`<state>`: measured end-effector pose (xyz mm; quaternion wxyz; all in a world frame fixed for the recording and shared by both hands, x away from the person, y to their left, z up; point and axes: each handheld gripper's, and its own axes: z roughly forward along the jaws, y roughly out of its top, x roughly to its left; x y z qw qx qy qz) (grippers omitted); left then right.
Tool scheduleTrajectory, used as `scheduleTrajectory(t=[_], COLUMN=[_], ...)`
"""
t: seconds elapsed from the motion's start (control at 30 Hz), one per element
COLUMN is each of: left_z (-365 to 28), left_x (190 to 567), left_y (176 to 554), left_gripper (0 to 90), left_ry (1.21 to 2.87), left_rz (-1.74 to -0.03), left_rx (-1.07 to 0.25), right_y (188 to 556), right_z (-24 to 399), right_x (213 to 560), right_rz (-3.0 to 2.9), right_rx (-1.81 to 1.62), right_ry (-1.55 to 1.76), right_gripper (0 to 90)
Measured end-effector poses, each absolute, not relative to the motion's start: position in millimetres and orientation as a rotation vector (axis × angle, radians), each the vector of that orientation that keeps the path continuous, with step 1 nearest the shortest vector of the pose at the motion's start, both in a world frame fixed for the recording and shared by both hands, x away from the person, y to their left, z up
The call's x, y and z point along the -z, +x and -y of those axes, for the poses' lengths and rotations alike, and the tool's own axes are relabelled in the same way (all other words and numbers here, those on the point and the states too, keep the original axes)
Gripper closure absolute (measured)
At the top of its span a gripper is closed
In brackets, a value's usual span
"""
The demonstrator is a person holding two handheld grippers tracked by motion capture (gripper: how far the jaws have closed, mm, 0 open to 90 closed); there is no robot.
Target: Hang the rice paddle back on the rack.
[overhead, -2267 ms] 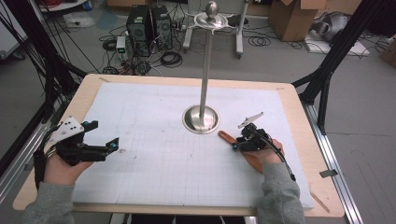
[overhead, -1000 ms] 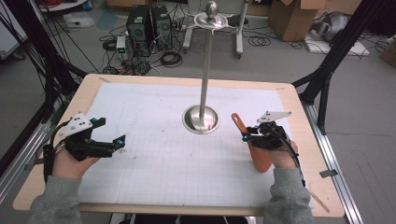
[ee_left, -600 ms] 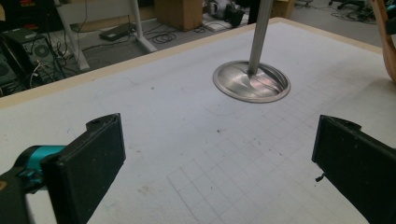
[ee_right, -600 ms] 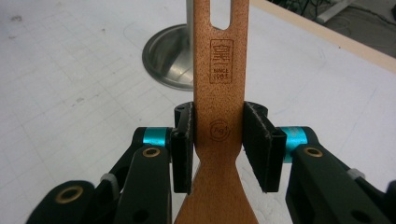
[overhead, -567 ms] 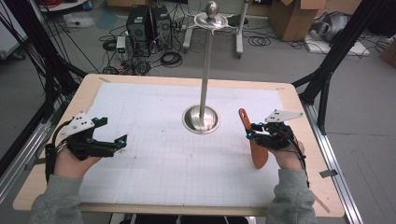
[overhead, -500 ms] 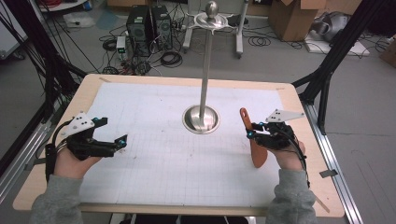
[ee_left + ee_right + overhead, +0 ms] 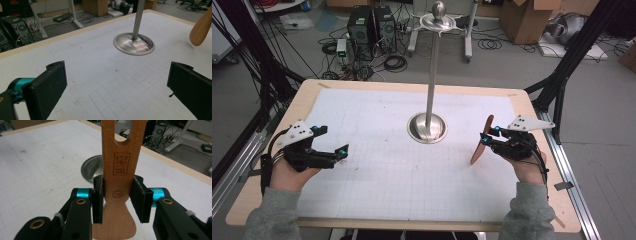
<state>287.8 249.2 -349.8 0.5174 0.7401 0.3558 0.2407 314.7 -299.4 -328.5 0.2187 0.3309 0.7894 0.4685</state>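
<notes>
the right tongs (image 7: 490, 138) pinch a wooden spatula (image 7: 481, 141) by its flat sides, lifted clear of the desk (image 7: 532, 105), just right of the metal stand (image 7: 428, 125). the left tongs (image 7: 343, 151) stand spread with nothing between them, well left of the stand, over open mat near the desk's left edge.

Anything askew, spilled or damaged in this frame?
Nothing stands out. The right gripper clamps a wooden spatula squarely by its neck, the metal stand is upright on the table, and the left gripper is open.
</notes>
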Motion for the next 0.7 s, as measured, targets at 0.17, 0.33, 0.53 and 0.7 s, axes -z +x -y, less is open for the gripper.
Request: scheduleTrajectory(t=[0.17, 0.33, 0.53, 0.7], left_z=[-249.1, -248.8, -248.0, -249.2], left_x=[349.7, 349.6, 347.8, 344.8], left_y=[287.6, 287.4, 286.4, 284.3], left_gripper=[3.1, 3.1, 3.1, 3.0], left_ry=[1.772, 1.776, 1.771, 1.754], left_rz=[-0.856, -0.852, -0.849, -0.838], left_rx=[-0.577, -0.578, -0.611, -0.603], right_y=[314.0, 314.6, 314.7, 313.9], right_z=[299.3, 298.3, 298.2, 295.8], right_x=[327.4, 328.1, 327.4, 324.0], right_rz=[-2.179, -2.183, -2.177, -2.167], right_rx=[-1.314, -1.310, -1.331, -1.370], right_ry=[0.900, 0.900, 0.899, 0.897], right_gripper=[64.8, 64.8, 64.8, 64.8])
